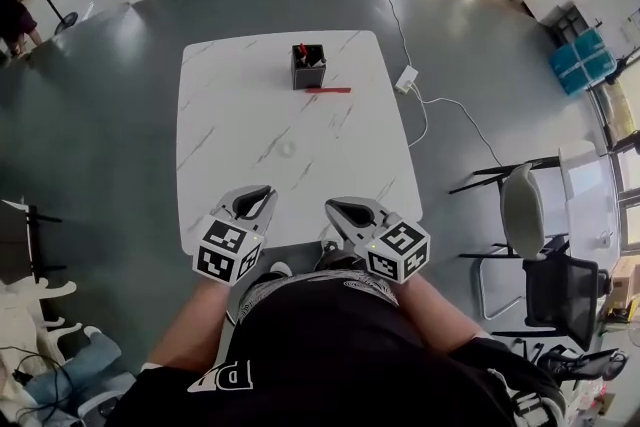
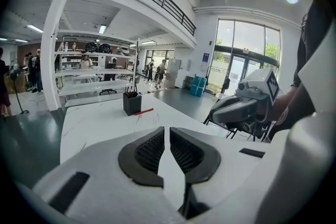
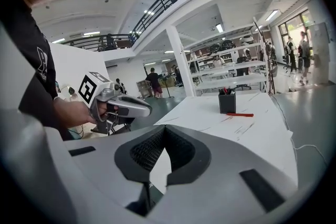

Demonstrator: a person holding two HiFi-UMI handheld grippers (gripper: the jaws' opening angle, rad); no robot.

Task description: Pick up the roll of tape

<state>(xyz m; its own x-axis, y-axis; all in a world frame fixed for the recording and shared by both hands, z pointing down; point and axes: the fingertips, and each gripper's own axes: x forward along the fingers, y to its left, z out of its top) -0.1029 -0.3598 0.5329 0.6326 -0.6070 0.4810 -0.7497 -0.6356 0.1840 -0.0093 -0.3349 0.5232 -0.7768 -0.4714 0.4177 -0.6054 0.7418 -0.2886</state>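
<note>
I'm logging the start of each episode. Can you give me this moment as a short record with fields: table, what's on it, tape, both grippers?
table: white marble-look top, on a grey floor
far side: black pen holder with pens, upright; red pen lying just in front of it
roll of tape: probably the faint pale ring mid-table; too faint to be sure
left gripper: over the near edge, jaws shut, empty
right gripper: beside it, jaws shut, empty
task state: tape not yet picked up

Two tools [image 1: 268, 192] [image 1: 332, 206], one table [image 1: 230, 115], one holder [image 1: 308, 67], one red pen [image 1: 328, 90].
</note>
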